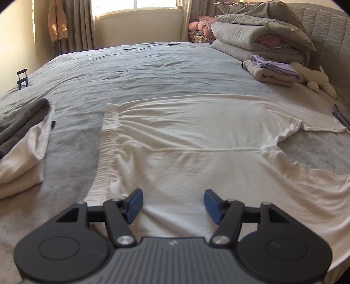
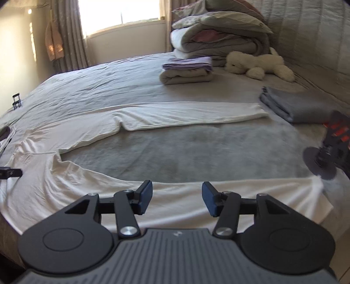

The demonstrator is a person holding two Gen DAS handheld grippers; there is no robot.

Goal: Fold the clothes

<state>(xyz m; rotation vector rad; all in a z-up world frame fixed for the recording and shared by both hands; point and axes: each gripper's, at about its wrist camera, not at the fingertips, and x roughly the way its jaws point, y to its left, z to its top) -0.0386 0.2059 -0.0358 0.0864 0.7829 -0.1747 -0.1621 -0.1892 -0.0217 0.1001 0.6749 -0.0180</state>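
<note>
Meanwhile, a white long-sleeved shirt [image 1: 196, 139] is lying spread across the grey bed [image 1: 135, 72], filling the frame's centre. Both the left hand-held gripper [image 1: 174, 204] and the right hand-held gripper [image 2: 177, 197] are hovering released over its near edge, grasping nothing. Folded clothes [image 2: 188, 72] are sitting upper right.

Big bed [image 1: 142, 72] with a wrinkly grey sheet. Up by the padded headboard [image 2: 310, 32] there's a heap of folded duvets [image 1: 258, 32], and a white plush toy [image 2: 258, 63] flopped beside it. Curtains [image 1: 74, 24] hang next to a bright window [image 2: 120, 11], with a peach garment [image 1: 57, 20] hanging on the wall. A small black frame [image 1: 22, 79] pokes up past the bed's far left edge.
</note>
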